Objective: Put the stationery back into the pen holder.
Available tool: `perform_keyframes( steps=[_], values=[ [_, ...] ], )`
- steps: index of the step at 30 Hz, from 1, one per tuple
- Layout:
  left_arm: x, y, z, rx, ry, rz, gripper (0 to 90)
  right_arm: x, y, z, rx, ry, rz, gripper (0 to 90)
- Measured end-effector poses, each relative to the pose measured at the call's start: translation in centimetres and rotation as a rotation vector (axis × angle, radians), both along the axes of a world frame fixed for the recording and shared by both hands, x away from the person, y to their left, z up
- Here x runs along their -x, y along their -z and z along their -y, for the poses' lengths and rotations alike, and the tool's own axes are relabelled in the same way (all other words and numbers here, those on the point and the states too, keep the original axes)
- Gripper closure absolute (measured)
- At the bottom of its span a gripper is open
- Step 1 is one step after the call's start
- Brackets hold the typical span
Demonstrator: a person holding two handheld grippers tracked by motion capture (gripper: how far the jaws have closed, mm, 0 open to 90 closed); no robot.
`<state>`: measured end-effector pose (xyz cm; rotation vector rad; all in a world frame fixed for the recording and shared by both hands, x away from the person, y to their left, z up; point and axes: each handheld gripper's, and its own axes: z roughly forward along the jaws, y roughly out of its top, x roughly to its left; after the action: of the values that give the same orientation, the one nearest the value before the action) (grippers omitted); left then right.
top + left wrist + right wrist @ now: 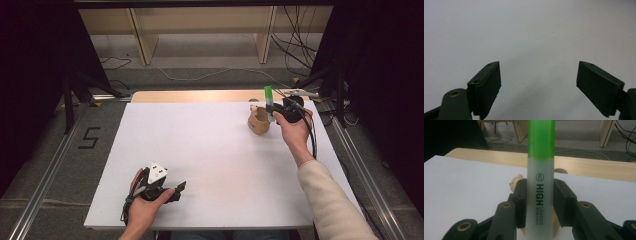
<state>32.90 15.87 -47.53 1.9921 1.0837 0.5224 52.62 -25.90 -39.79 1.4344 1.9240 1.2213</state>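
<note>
The right gripper [540, 206] has its fingers clamped on an upright green highlighter [540, 170], just above the wooden holder [259, 121] at the far right. Placing it probably remains; the left gripper [537, 87] rests near left on the desk [210, 150], fingers apart

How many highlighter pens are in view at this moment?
1: a green-capped translucent highlighter pen, upright, clamped in the right gripper above the tan wooden holder at the white table's far right.

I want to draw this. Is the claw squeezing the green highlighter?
Touching. In the right gripper view, the right claw has both black jaws pressed against the highlighter, one on each side, holding it upright.
</note>
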Motion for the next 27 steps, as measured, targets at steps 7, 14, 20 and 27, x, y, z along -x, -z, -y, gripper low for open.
perform_keyframes(
  steps=[7, 14, 20, 27],
  values=[
    [0.0, 0.0, 0.0, -0.003, 0.002, -0.002, 19.9, -0.3, 0.2, 0.0, -0.002, 0.008, 0.009, 66.4],
    [0.0, 0.0, 0.1, -0.002, 0.004, -0.001, 19.9, -0.5, 0.3, 0.0, -0.003, 0.011, 0.024, 66.4],
    [0.0, 0.0, 0.0, -0.003, 0.004, 0.0, 19.9, -0.8, 0.4, -0.2, 0.003, 0.007, 0.051, 66.4],
    [0.0, 0.0, 0.0, 0.001, 0.002, 0.001, 19.9, -1.2, 0.5, -0.5, -0.003, 0.009, 0.058, 66.4]
  ],
)
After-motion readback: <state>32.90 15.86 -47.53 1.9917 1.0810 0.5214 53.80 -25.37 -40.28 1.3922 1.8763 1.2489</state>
